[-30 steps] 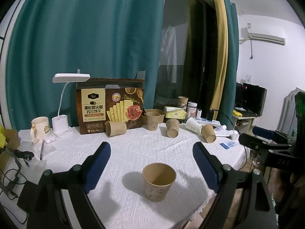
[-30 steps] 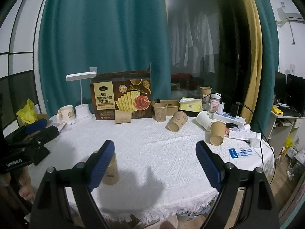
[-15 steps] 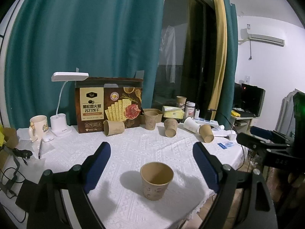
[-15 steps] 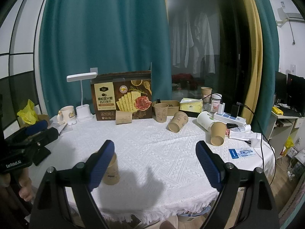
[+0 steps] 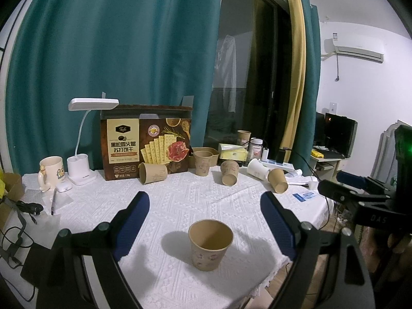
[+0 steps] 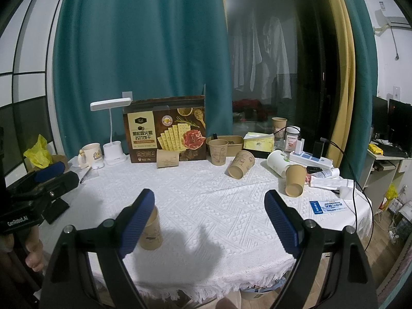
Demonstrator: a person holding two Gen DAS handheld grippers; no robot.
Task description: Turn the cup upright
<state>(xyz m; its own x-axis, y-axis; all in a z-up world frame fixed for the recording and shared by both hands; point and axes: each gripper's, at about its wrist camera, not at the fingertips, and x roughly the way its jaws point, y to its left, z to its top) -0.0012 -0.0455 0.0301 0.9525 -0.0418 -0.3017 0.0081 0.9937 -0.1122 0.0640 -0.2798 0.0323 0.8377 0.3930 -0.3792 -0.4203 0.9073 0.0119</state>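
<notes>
A brown paper cup [image 5: 210, 244] stands upright, mouth up, on the white tablecloth [image 5: 180, 188] near the table's front edge. My left gripper [image 5: 204, 196] is open, and the cup sits low between its blue fingers without touching either pad. In the right wrist view the same cup [image 6: 152, 234] is partly hidden behind the left finger of my right gripper [image 6: 209, 193], which is open with nothing between its fingers. Each gripper shows in the other's view: the right gripper [image 5: 356, 189] at the right edge, the left gripper [image 6: 49, 175] at the left edge.
Further back lie several more paper cups: one on its side [image 5: 153, 173] before the cracker box [image 5: 146, 146], one upright [image 5: 203, 163], two tipped over [image 5: 229, 176] [image 5: 278, 184]. A lamp [image 5: 81, 164], a mug [image 5: 50, 171], a power strip [image 5: 279, 166] and cables line the edges.
</notes>
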